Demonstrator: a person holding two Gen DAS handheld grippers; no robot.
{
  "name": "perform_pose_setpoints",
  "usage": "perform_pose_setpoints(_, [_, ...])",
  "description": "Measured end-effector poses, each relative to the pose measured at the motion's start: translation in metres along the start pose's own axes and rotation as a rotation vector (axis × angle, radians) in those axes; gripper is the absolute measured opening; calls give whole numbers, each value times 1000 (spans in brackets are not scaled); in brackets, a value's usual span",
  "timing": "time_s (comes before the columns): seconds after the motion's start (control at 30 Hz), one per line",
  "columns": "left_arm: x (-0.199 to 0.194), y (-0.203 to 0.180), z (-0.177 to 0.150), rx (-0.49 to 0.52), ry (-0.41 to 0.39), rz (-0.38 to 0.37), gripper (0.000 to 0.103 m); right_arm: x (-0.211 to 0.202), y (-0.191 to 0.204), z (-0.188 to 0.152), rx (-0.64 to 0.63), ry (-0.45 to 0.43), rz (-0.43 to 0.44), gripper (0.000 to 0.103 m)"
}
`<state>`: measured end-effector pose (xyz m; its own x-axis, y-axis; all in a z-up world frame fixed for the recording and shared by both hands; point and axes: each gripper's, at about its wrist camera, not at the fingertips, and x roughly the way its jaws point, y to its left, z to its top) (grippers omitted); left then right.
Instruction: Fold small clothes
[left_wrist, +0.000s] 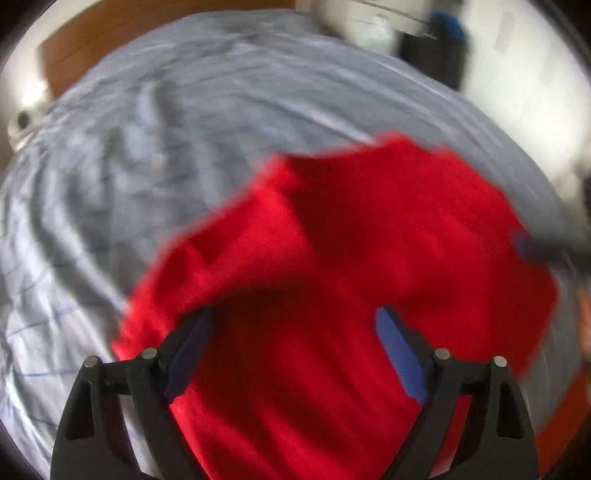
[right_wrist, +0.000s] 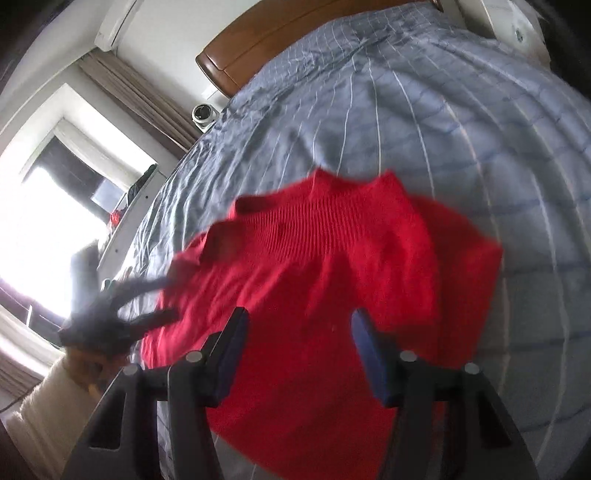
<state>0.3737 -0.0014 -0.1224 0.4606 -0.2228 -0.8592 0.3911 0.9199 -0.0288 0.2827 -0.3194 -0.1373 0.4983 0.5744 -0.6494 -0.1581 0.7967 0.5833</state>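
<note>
With the left gripper (left_wrist: 295, 328) and right gripper (right_wrist: 297, 332) both spread and empty above the red knit sweater (right_wrist: 332, 266), a shallow pinch may catch only one layer, dragging it crooked across the grey checked bedsheet (right_wrist: 424, 122).

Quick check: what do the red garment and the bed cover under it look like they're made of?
Red garment: looks like a soft matte knit, with fine ribs visible across its upper band. Bed cover: seemingly thin woven cloth, maybe cotton, grey with pale grid lines and small wrinkles.
</note>
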Motion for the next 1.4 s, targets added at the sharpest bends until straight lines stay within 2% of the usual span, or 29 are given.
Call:
perform_pose_setpoints(0.1, [-8,58,19,-267,-93,154,87,-8,-9,-22,14,-4,-15,58])
perform_pose_setpoints(0.13, [-14,76,17,-344,-112,172,87,-10,-11,-24,6,-3,-31,58])
perform_pose_setpoints(0.2, [-31,100,5,-458,-143,134,87,-21,-13,-31,-21,-12,-69,58])
perform_pose_setpoints(0.23, [-41,103,-3,-467,-159,103,87,-27,-13,-31,-33,-20,-81,58])
perform_pose_setpoints(0.27, [-49,102,-10,-455,-169,82,87,-35,-10,-34,-54,-34,-92,58])
perform_pose_setpoints(0.33, [-72,82,-31,-368,-193,25,87,-46,-1,-39,-107,-57,-93,58])
perform_pose_setpoints(0.4, [-77,60,-50,-280,-180,-18,92,-50,9,-46,-159,-69,-93,59])
perform_pose_setpoints(0.47, [-68,37,-74,-198,-124,-17,93,-43,12,-56,-188,-56,-108,59])
perform_pose_setpoints(0.53, [-59,25,-99,-159,-59,42,92,-34,2,-66,-172,-36,-152,59])
perform_pose_setpoints(0.57, [-56,26,-113,-163,-34,86,88,-30,-5,-74,-173,-20,-203,58])
perform_pose_setpoints(0.63, [-67,37,-136,-222,-51,102,87,-38,-14,-88,-191,-33,-239,49])
perform_pose_setpoints(0.7, [-87,46,-161,-311,-94,73,90,-53,-19,-99,-161,-39,-332,54])
perform_pose_setpoints(0.77, [-100,44,-179,-350,-123,82,93,-75,-19,-113,-116,-88,-310,54])
perform_pose_setpoints(0.9, [-97,24,-207,-358,-138,146,99,-96,-7,-142,-119,-184,-322,67])
perform_pose_setpoints(0.97, [-79,20,-211,-330,-114,181,99,-92,-11,-155,-102,-203,-339,72])
perform_pose_setpoints(1.07, [-72,9,-218,-300,-150,236,102,-79,-20,-165,-103,-210,-356,73])
perform_pose_setpoints(1.13, [-70,10,-219,-312,-152,230,103,-78,-18,-170,-122,-234,-369,73])
perform_pose_setpoints(1.4, [-72,10,-229,-299,-176,224,103,-63,-9,-174,-183,-236,-430,80])
